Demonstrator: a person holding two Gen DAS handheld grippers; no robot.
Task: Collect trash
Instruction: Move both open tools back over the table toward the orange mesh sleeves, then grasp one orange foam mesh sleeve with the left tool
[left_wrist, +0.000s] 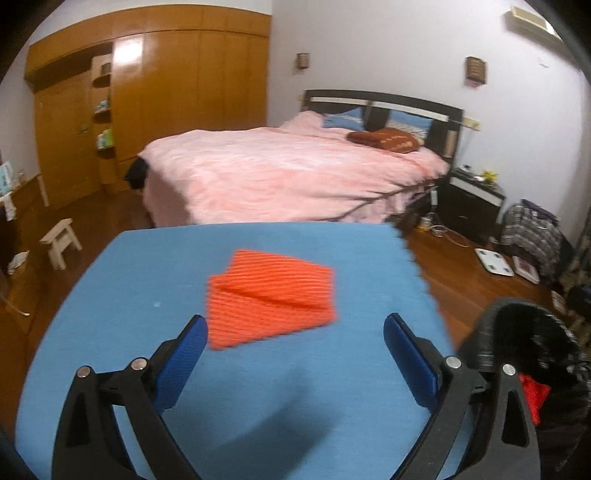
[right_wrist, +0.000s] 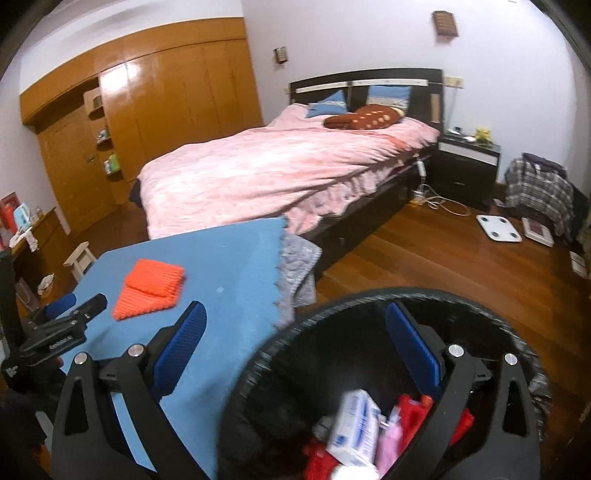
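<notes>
An orange ribbed piece of packing (left_wrist: 271, 297) lies flat on the blue table top (left_wrist: 110, 332). My left gripper (left_wrist: 295, 325) hovers just short of it, open, with nothing between its blue pads (left_wrist: 184, 362). To the table's right stands a black trash bin (right_wrist: 280, 354) holding a white and blue carton (right_wrist: 354, 424), red pieces (right_wrist: 410, 410) and a pink bottle (right_wrist: 389, 439). My right gripper (right_wrist: 295, 312) hangs open and empty over the bin's left rim. The right wrist view also shows the orange piece (right_wrist: 149, 290) and the left gripper (right_wrist: 79, 302) at the table's left.
A bed with a pink cover (right_wrist: 266, 173) stands beyond the table, a wooden wardrobe (left_wrist: 166, 92) behind it. On the wooden floor are a small white stool (left_wrist: 61, 240), a white scale (right_wrist: 498, 227), a cable and a dark nightstand (right_wrist: 465, 166). A grey cloth (right_wrist: 299, 266) hangs off the table's right edge.
</notes>
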